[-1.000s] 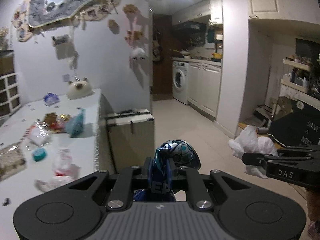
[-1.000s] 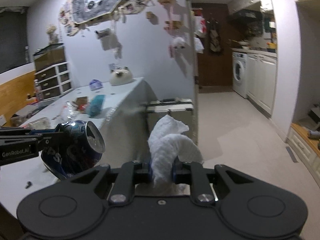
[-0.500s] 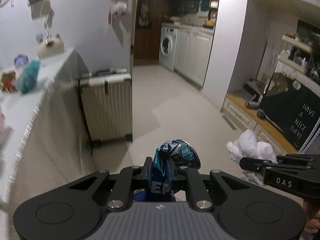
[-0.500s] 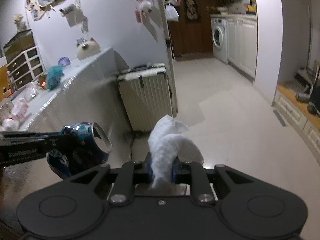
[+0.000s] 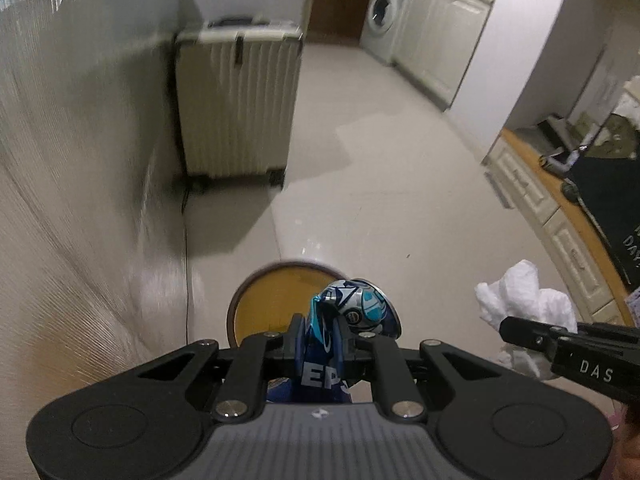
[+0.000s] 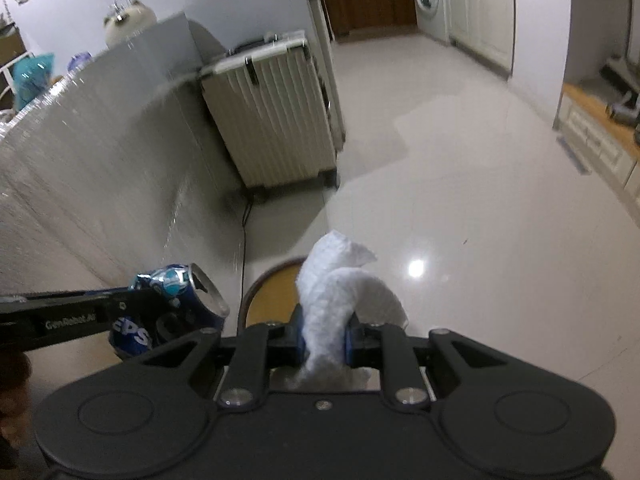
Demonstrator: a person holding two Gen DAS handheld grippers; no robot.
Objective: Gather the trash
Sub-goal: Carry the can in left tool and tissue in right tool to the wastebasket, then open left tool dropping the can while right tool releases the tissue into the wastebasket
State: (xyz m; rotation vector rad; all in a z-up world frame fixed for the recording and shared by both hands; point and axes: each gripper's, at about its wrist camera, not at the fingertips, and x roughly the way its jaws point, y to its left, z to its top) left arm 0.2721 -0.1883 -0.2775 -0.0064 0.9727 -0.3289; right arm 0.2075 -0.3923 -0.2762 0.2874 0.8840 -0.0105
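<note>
Below on pale floor (image 5: 380,184), bin (image 5: 264,300); can (image 5: 344,312), tissue (image 6: 340,300) clamped between jaws.

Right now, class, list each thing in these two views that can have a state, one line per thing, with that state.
Crushed blue drink can: dented, top open, clamped in left gripper.
Crumpled white paper towel: wadded, clamped in right gripper.
Round brown bin with yellow inside: open, on the floor below both.
Ribbed cream suitcase: upright, closed.
Washing machine: door shut.

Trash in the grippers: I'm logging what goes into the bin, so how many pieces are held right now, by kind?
Crushed blue can, in the left gripper: 1
White crumpled tissue, in the right gripper: 1
Total: 2
</note>
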